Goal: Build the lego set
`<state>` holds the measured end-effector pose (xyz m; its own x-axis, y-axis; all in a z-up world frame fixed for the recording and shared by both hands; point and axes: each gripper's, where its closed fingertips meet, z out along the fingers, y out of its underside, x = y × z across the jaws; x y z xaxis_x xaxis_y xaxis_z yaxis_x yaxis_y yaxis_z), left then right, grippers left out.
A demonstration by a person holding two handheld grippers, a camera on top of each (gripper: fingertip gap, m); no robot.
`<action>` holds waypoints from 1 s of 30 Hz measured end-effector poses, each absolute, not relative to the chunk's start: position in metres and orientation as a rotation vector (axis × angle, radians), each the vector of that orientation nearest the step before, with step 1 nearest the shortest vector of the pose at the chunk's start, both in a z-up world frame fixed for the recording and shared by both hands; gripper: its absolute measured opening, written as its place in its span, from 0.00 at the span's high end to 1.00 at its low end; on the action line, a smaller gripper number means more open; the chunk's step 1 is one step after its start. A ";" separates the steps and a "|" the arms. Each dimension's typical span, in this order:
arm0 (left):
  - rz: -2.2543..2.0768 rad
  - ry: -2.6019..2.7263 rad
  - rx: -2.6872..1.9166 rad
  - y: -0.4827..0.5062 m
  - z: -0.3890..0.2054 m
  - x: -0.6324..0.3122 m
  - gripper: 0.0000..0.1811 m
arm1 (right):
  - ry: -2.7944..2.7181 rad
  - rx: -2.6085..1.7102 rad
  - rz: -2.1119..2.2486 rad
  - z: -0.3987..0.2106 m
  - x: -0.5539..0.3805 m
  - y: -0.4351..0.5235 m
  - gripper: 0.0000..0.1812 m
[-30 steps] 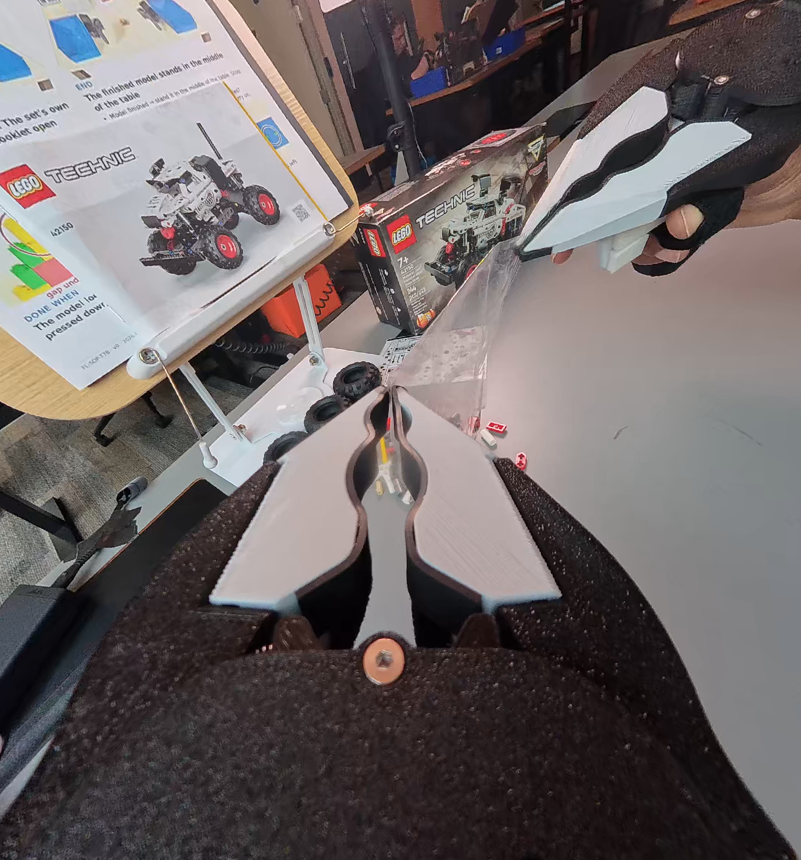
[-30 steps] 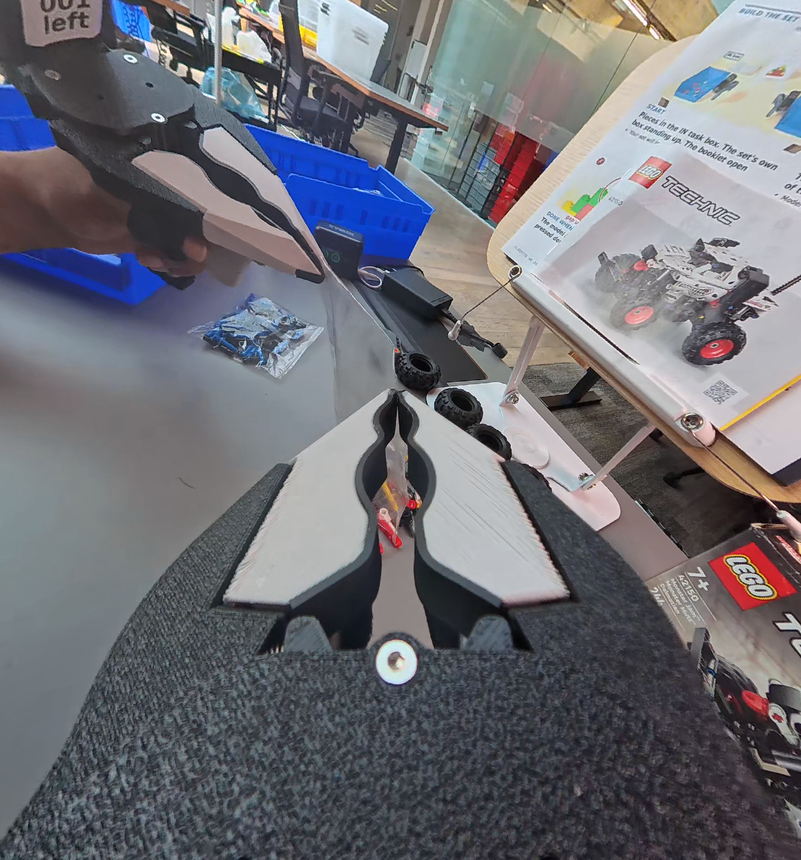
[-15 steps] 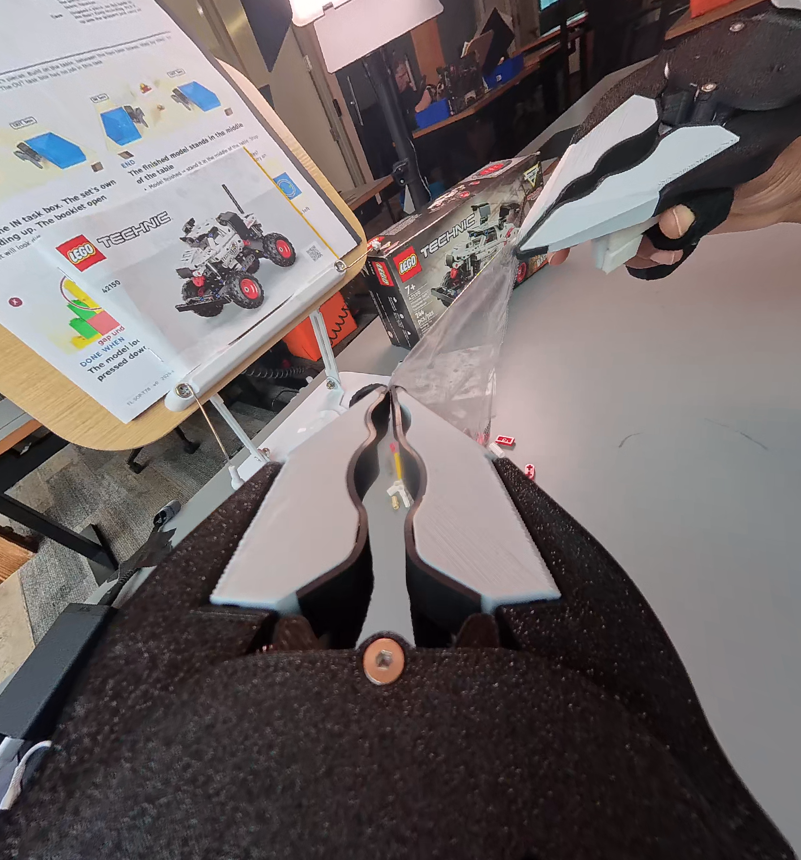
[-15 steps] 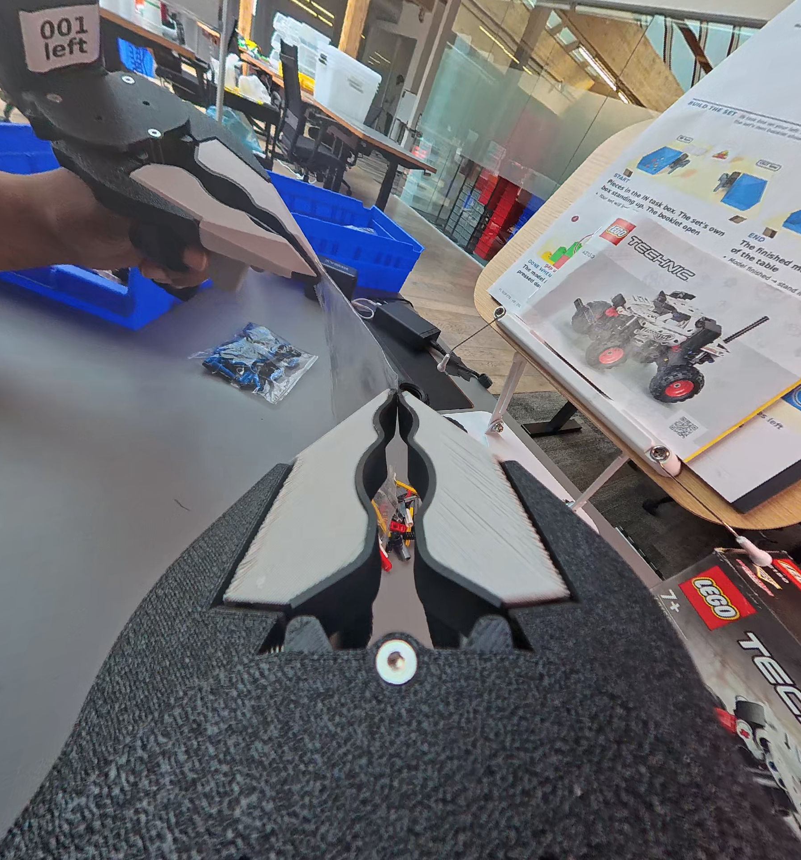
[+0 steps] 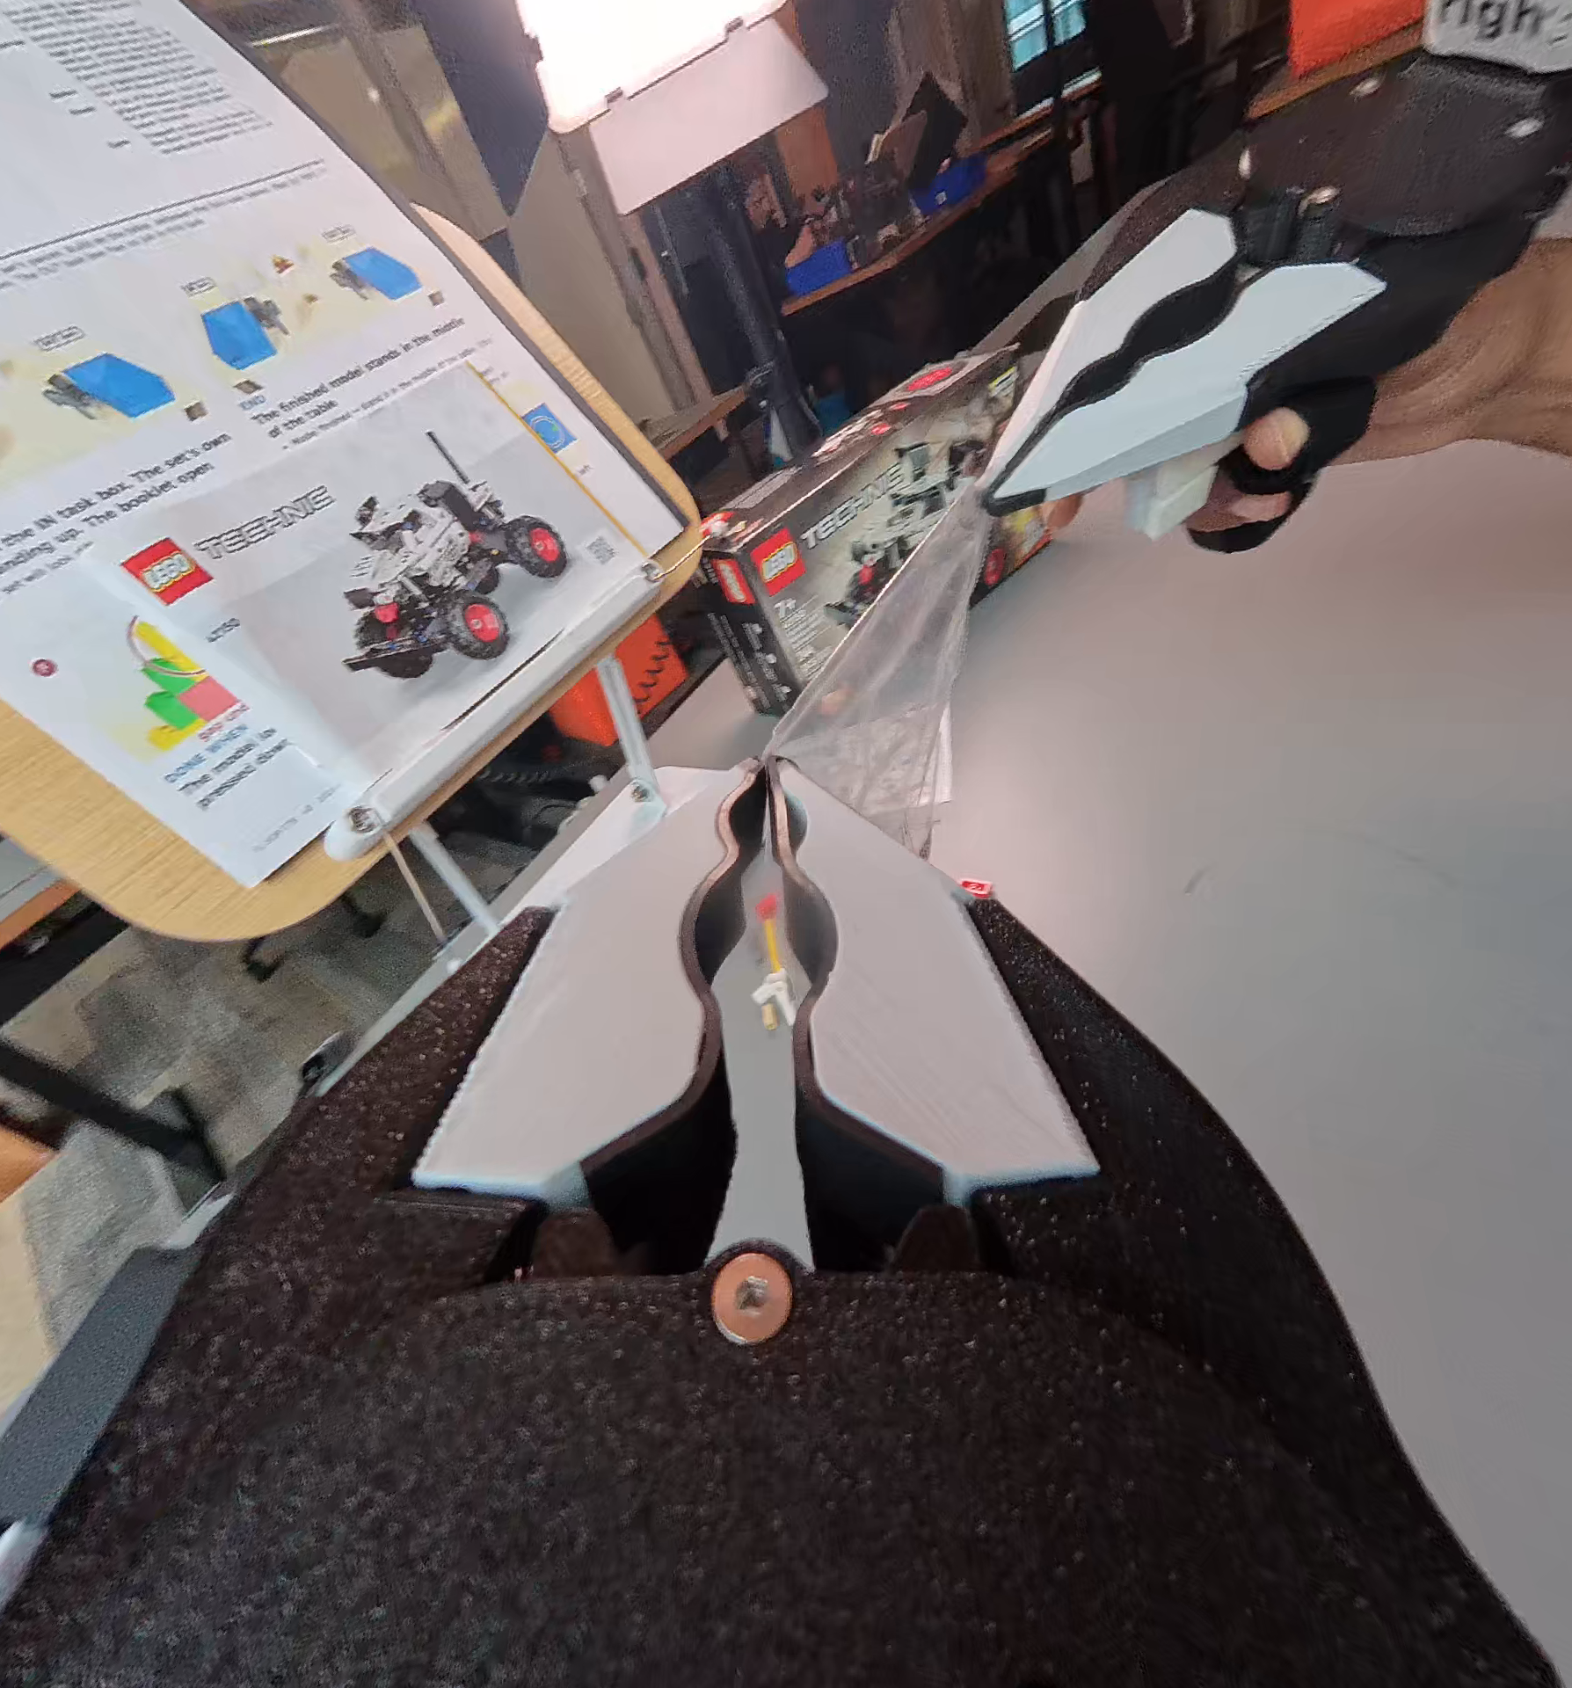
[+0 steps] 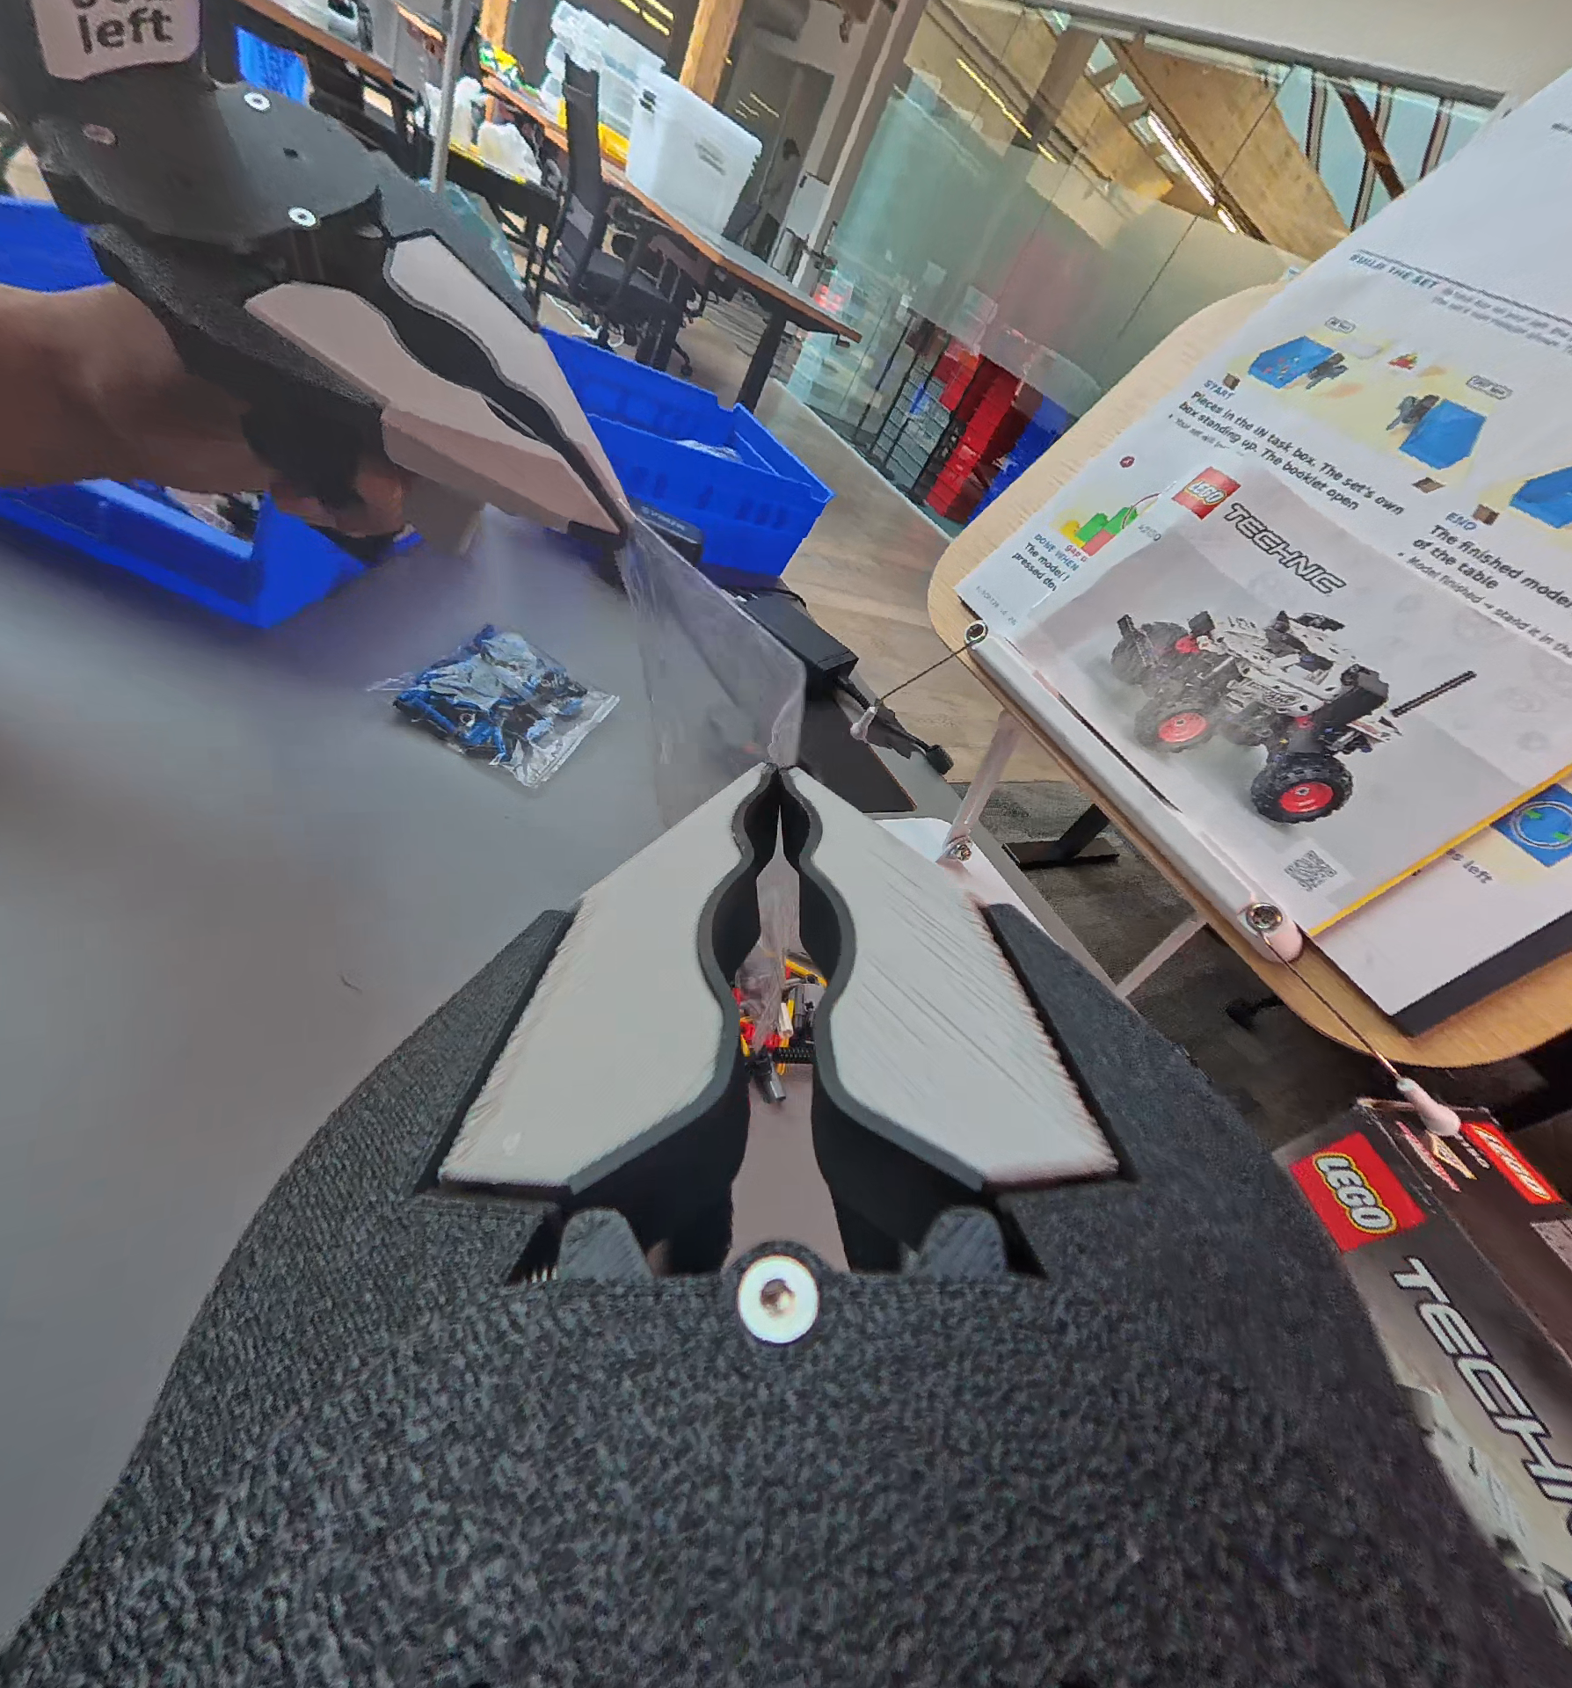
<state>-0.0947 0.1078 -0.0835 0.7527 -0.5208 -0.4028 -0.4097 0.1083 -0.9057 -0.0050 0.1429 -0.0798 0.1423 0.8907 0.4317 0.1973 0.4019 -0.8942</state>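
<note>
Left gripper [image 5: 767, 772], fingertips pressed together on one corner of a clear plastic bag [image 5: 892, 694]; right gripper [image 5: 992, 501], farther off in the same view, likewise pinched shut on the opposite corner. Bag stretched taut between the two, raised above the grey table [image 5: 1312, 822]. In the right wrist view, the same film [image 6: 718, 667] drawn from the right gripper [image 6: 777, 776] up to the left gripper [image 6: 618, 534], with the lower part of the bag hanging between the right fingers and holding a cluster of small red, yellow and black pieces [image 6: 778, 1023]. Below the left fingers, a yellow axle with a red end [image 5: 769, 945] and a small red piece [image 5: 974, 884] loose on the table. Second bag of blue pieces [image 6: 499, 699] flat on the table, well apart from the grippers. Set box [image 5: 855, 548] at the table's far edge, beside a tilted wooden stand bearing the instruction booklet [image 5: 353, 585]. Blue bins [image 6: 691, 457] behind the left gripper.
</note>
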 end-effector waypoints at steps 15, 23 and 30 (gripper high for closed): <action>-0.195 0.796 -1.523 0.103 -0.079 -0.093 1.00 | -1.364 -1.082 0.755 -0.074 -0.002 0.139 1.00; -0.224 0.730 -1.507 0.097 -0.067 -0.115 1.00 | -1.255 -1.087 0.829 -0.055 0.018 0.149 1.00; -0.088 0.946 -1.558 0.089 -0.091 -0.084 1.00 | -1.490 -1.015 0.402 -0.073 -0.003 0.128 0.60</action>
